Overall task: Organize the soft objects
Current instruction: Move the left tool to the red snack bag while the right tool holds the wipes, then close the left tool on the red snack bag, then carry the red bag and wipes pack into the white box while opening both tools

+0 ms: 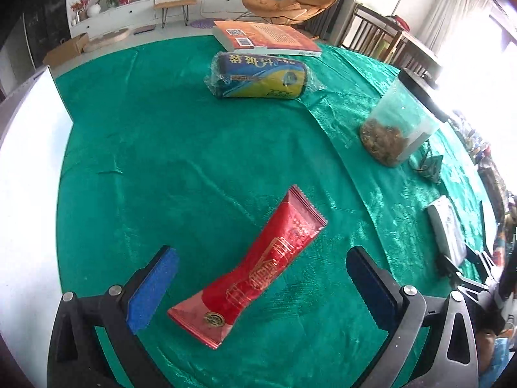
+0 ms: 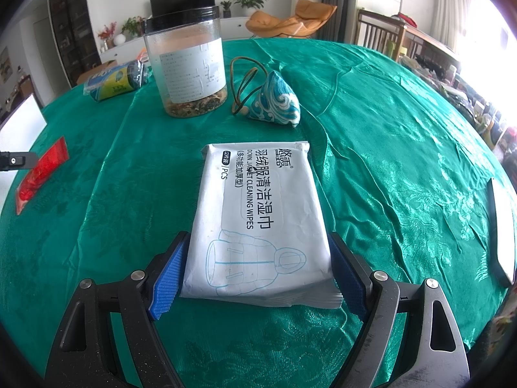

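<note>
- The left gripper [image 1: 261,294] sits at the bottom of the left wrist view, and its two blue pads are spread far apart
- A long red packet [image 1: 248,271] lies slanted on the green tablecloth [image 1: 161,129] between those pads, and neither pad touches it
- Higher up in the middle of that view, a blue and yellow roll in clear plastic [image 1: 258,76] lies on its side
- Just behind the roll, at the top, a thick orange book [image 1: 268,37] lies flat
- On the right side of that view a clear jar [image 1: 399,123] with a black lid stands on the cloth, with brown bits at its bottom
- The right gripper [image 2: 258,278] fills the bottom of the right wrist view, and its blue pads press on both long sides of a white pack of wipes [image 2: 258,220]
- The pack lies flat on the cloth in the middle of that view, so the claw is pinching it
- Above the pack, a small blue and white cloth pouch [image 2: 278,105] with a brown cord loop sits near the jar
- The red packet shows again at the left edge of this view
</note>
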Demonstrator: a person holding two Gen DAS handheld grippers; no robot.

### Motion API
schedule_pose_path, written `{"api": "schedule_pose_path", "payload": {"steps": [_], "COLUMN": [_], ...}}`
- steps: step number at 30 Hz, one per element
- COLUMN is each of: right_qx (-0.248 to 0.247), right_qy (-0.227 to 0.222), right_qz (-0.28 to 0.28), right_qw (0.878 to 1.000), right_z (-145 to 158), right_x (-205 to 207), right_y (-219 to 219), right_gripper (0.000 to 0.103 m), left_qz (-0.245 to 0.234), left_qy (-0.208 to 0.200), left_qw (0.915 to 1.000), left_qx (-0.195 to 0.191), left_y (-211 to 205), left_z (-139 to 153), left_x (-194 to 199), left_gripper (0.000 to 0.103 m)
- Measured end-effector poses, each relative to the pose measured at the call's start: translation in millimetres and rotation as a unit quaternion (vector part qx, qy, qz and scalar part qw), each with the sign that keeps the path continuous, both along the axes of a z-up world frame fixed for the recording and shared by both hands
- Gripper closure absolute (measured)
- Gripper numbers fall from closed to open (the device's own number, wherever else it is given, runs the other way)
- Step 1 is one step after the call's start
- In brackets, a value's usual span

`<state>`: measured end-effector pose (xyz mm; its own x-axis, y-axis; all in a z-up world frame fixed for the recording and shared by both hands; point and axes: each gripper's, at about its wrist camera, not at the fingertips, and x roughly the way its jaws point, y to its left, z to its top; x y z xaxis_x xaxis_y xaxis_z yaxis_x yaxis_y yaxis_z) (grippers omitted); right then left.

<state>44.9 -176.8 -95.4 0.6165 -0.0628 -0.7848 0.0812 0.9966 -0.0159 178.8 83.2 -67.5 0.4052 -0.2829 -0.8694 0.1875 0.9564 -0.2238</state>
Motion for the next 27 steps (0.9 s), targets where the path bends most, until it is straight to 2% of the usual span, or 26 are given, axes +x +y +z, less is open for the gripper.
{"api": "schedule_pose_path", "payload": {"steps": [2,4,6,7,8,9,10,12,13,14,15,17,21,23,25,27], "right_qx": [0.000,0.000,0.000,0.001,0.001,0.002,0.002,0.001,0.002,0.003,0.006,0.021,0.105,0.094,0.082,0.061], "right_qy": [0.000,0.000,0.000,0.000,0.000,-0.001,-0.001,-0.001,0.000,0.000,0.000,0.011,0.034,0.049,0.075,0.103], "right_qz": [0.000,0.000,0.000,0.001,0.001,0.002,0.002,0.001,0.002,0.003,0.005,0.011,0.005,-0.007,0.009,0.031], "right_qw": [1.000,1.000,1.000,1.000,1.000,1.000,1.000,1.000,1.000,1.000,1.000,1.000,0.994,0.994,0.994,0.992], "right_z": [0,0,0,0,0,-1,-1,-1,-1,-1,0,2,17,22,19,9], "right_x": [0,0,0,0,0,0,0,0,0,0,-1,0,3,12,28,39], "right_y": [0,1,0,1,1,1,1,1,1,1,0,-5,-28,-32,-27,-20], "right_gripper": [0.018,0.018,0.018,0.018,0.018,0.018,0.018,0.017,0.017,0.017,0.017,0.018,0.019,0.019,0.019,0.026], "left_qz": [-0.022,-0.057,-0.085,-0.094,-0.098,-0.094,-0.087,-0.062,-0.045,-0.027,-0.014,0.009,0.035,0.044,0.051,0.058], "left_qy": [0.013,0.022,0.027,0.025,0.021,0.024,0.028,0.018,0.011,0.007,0.005,0.008,-0.019,-0.028,-0.033,-0.037], "left_qw": [0.9996,0.9963,0.9886,0.9854,0.9851,0.9860,0.9875,0.9909,0.9920,0.9927,0.9943,0.9981,0.9984,0.9984,0.9981,0.9975], "left_qx": [0.012,0.060,0.121,0.139,0.140,0.135,0.128,0.118,0.117,0.118,0.106,0.060,0.039,0.022,0.002,-0.017], "left_y": [-10,-24,-36,-39,-39,-37,-35,-28,-24,-20,-15,-4,2,2,4,7], "left_z": [-7,-19,-30,-34,-33,-32,-31,-26,-23,-20,-17,-15,-8,-5,-2,5], "left_x": [-1,-4,-10,-15,-19,-22,-24,-27,-28,-28,-27,-29,-46,-53,-59,-65], "left_gripper": [0.000,0.000,0.000,0.000,0.000,0.000,0.005,0.026,0.045,0.069,0.077,0.077,0.078,0.078,0.078,0.078]}}
